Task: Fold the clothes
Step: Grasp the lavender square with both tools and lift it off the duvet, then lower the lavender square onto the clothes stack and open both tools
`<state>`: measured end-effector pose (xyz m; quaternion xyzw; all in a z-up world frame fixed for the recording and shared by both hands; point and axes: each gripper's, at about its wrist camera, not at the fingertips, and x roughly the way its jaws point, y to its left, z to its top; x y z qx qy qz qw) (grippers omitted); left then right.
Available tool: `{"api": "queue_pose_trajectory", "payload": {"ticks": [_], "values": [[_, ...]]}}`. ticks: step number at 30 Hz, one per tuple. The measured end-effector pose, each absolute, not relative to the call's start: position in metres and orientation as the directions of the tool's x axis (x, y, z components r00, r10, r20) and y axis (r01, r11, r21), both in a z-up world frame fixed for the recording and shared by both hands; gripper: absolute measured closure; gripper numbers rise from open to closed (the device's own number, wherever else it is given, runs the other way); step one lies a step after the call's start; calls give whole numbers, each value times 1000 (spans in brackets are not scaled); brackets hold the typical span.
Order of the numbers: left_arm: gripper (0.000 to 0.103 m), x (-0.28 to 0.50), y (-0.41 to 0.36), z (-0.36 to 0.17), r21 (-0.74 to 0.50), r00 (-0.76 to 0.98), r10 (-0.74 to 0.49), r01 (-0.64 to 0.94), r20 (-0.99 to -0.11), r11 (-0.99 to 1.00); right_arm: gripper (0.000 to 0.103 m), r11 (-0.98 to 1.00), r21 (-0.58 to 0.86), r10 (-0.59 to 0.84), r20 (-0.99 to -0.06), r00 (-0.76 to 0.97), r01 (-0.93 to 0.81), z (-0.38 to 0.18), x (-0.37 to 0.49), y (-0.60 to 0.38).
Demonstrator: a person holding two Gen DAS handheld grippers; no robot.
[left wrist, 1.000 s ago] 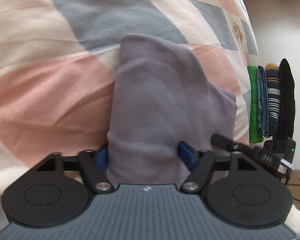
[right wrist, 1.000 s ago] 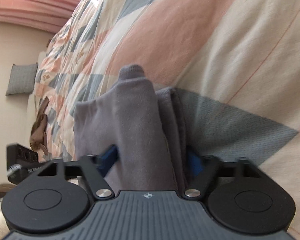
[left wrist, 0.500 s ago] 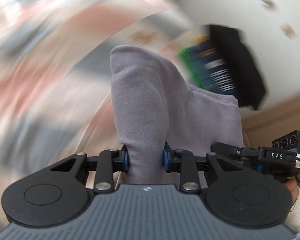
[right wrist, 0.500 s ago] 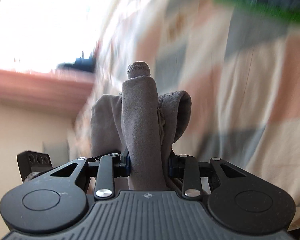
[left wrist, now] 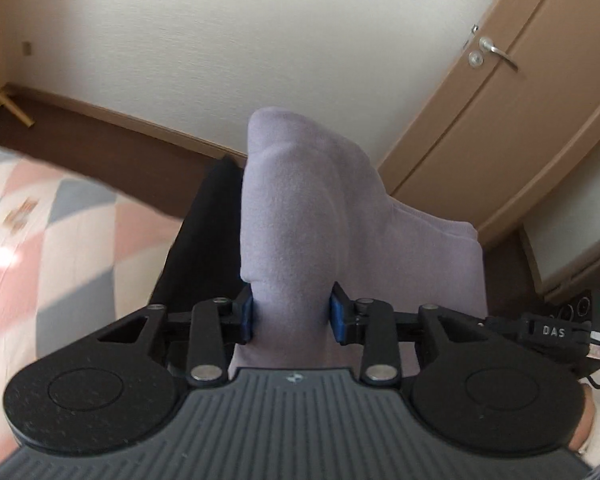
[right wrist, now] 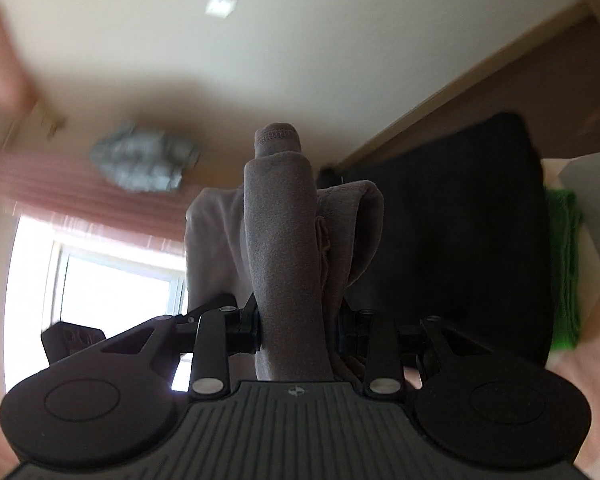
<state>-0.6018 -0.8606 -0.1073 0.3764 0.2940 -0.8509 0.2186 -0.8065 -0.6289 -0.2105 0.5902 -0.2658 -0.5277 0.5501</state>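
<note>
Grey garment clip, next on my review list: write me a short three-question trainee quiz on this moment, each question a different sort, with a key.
1. True or false: the left hand-held gripper is shut on the grey garment.
2. Multiple choice: in the right wrist view, what lies just right of the grey garment?
A. a black garment
B. a red towel
C. a cardboard box
3. Fill in: in the left wrist view, the brown panel with a metal handle at upper right is a ____.

Key
1. True; the right hand-held gripper is clamped on it too.
2. A
3. door
</note>
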Motion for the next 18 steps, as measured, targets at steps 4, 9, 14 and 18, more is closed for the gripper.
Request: {"api": "queue_pose_trajectory", "payload": {"ticks": [4, 9, 14, 18], "values": [[70, -641, -898, -145, -314, -578, -114, 586, -808, -747, 70, -349, 897, -880, -413, 235, 272, -242, -814, -650], [68, -654, -920, -182, -318, -572, -126, 610, -811, -726, 60, -413, 851, -854, -486, 188, 325, -269, -816, -662], [73, -629, -902, -169, -307, -612, -217, 633, -760, -710, 51, -419, 756, -811, -560, 167, 502, -248, -828, -679], [73, -600, -872, -145, -268, -617, -300, 658, -727, -703, 47, -399, 575, -805, -593, 28, 714, -211, -824, -675]]}}
